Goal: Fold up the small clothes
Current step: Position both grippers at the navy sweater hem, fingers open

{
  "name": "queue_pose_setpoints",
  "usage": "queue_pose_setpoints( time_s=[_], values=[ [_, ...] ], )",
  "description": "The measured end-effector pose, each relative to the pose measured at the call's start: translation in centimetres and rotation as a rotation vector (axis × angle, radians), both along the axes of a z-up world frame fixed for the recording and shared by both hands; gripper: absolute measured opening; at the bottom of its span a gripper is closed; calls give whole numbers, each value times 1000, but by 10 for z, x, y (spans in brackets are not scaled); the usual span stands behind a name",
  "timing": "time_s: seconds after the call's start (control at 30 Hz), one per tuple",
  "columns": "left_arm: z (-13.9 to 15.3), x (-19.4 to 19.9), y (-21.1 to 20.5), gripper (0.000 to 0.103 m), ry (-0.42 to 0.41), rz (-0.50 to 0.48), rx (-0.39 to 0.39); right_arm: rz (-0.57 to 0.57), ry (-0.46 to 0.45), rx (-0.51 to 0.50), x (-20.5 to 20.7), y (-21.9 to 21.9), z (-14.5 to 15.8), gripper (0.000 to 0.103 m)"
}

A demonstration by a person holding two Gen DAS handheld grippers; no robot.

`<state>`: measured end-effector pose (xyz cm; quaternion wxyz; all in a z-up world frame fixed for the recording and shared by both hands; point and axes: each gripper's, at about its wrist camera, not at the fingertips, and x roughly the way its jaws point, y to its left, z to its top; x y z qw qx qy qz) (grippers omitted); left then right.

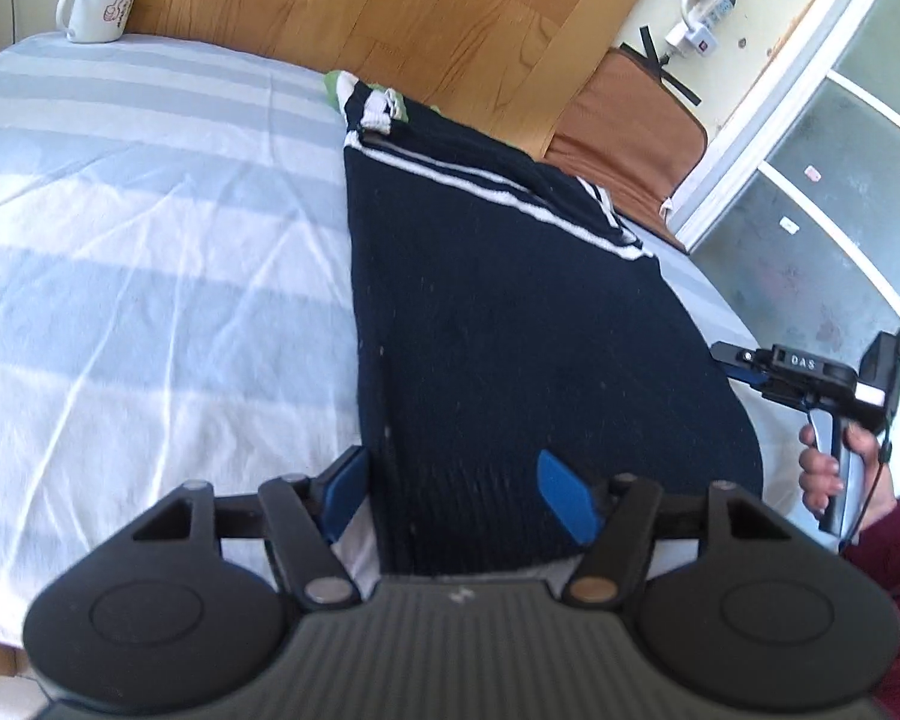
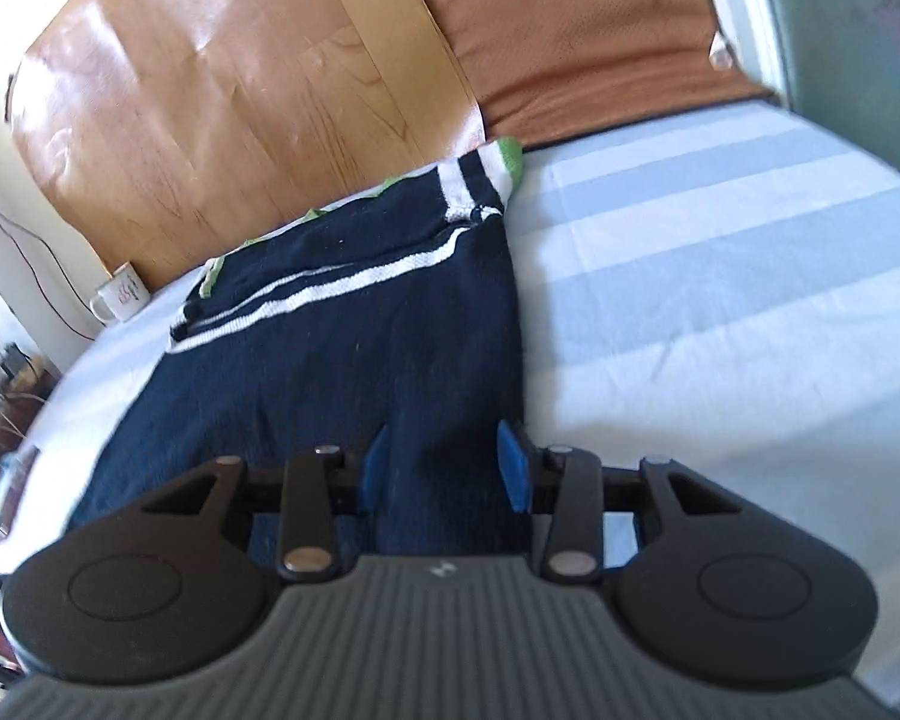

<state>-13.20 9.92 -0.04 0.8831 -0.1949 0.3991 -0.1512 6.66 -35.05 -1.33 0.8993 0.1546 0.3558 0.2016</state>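
A small navy knit sweater (image 1: pixel 510 324) with white stripes and green trim lies lengthwise on the bed, folded into a long panel. My left gripper (image 1: pixel 459 474) is open, its blue fingers (image 1: pixel 564 495) straddling the near hem at the sweater's left corner. My right gripper (image 2: pixel 444 462) is open too, its blue fingers (image 2: pixel 513 474) either side of the hem at the sweater (image 2: pixel 354 348) right corner. The right gripper also shows in the left wrist view (image 1: pixel 732 360), held by a hand at the sweater's right edge.
The bed has a blue-and-white striped sheet (image 1: pixel 150 240). A wooden headboard (image 1: pixel 390 6) stands behind it. A white enamel mug (image 1: pixel 99 6) sits at the far left corner. A brown cushion (image 1: pixel 630 132) lies at the far right, beside a white-framed glass door (image 1: pixel 822 180).
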Motion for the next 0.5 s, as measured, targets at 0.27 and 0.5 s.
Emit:
queue_pose_setpoints(
  time_s=[0.27, 0.5],
  values=[
    [-4, -23, 1, 62, 9, -22, -22, -32, 21, 92, -40, -12, -10, 44],
    [-10, -27, 4, 59, 17, -15, -76, -44, 84, 227, -60, -45, -17, 44]
  ],
)
